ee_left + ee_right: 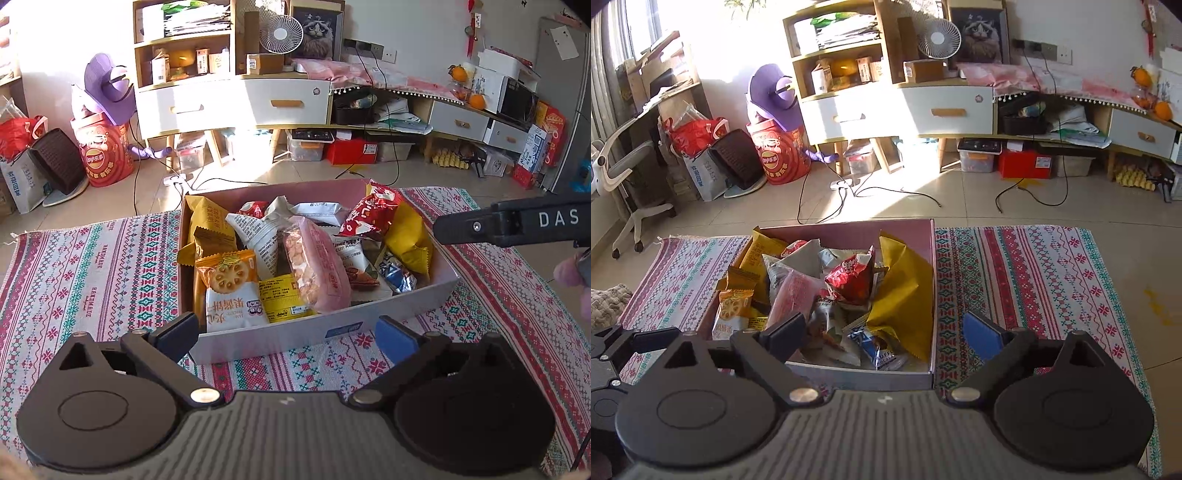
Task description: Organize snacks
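One cardboard box (pixel 406 295) sits on one patterned cloth (pixel 92 266). Inside it: one orange biscuit packet (pixel 229 288), one pink snack bag (pixel 317 266), one red packet (pixel 369 210), and three yellow wrappers, among them one at the right (pixel 410 236).

Pink box (pixel 417 295); red-teal patterned cloth (pixel 92 266) (white ground); yellow, red, orange snack packets (pixel 227 280).

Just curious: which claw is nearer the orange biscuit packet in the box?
Left. The left claw hangs open just in front of the orange biscuit packet; the right claw, also open, sits toward the box's opposite corner.
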Motion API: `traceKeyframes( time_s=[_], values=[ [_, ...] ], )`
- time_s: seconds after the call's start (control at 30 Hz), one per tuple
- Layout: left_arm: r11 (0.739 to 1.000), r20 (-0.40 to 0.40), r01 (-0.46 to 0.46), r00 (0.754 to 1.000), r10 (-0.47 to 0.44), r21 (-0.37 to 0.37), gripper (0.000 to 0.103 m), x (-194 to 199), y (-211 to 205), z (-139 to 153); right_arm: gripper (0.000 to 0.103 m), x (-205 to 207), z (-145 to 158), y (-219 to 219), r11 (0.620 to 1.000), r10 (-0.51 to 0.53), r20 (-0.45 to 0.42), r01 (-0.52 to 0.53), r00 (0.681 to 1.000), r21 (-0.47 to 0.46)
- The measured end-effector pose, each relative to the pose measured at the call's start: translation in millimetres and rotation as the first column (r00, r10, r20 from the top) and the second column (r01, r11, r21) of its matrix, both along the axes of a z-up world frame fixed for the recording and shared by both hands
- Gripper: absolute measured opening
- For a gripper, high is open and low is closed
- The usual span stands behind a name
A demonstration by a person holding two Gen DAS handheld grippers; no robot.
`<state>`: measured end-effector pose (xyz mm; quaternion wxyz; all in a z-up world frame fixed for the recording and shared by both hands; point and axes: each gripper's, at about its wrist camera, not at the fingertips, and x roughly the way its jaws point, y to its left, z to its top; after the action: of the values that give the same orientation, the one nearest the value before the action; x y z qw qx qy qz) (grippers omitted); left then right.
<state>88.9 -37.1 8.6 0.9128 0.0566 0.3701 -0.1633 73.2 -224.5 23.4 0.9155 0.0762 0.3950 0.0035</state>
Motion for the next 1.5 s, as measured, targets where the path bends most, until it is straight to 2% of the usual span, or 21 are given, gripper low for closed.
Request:
traceKeyframes(
  time_s=[0.2,0.43,0.63,0.73,0.93,1.5],
  values=[
    [0.999,-0.050,-0.027,0.998,0.028,0.016,0.103,-23.0,7.3,2.8,0.098,-26.6,5.5,16.5,0.998,0.016,-0.045,-0.019,0.999,-0.067],
    [0.995,-0.090,-0.076,0.993,0.082,0.067,0.103,-50.7,12.3,3.8,0.102,-57.0,5.2,32.4,0.995,0.010,-0.083,-0.018,0.996,-0.100],
    [0.992,-0.126,-0.097,0.986,0.106,0.075,0.103,-63.8,15.1,-0.8,0.102,-73.9,0.0,39.6,0.995,-0.023,-0.121,0.011,0.992,-0.103],
    [0.991,-0.143,-0.092,0.984,0.106,0.097,0.103,-67.3,14.2,-2.2,0.103,-76.7,-2.3,46.8,0.988,-0.002,-0.115,-0.016,0.993,-0.155],
    [0.987,-0.115,-0.112,0.985,0.126,0.115,0.103,-71.2,13.0,0.9,0.103,-78.3,-12.0,54.8,0.977,0.012,-0.120,-0.038,0.993,-0.212],
    [0.982,-0.108,-0.139,0.982,0.153,0.126,0.103,-70.8,15.3,2.0,0.103,-78.9,-16.9,56.3,0.976,0.012,-0.138,-0.042,0.990,-0.215]
  ],
)
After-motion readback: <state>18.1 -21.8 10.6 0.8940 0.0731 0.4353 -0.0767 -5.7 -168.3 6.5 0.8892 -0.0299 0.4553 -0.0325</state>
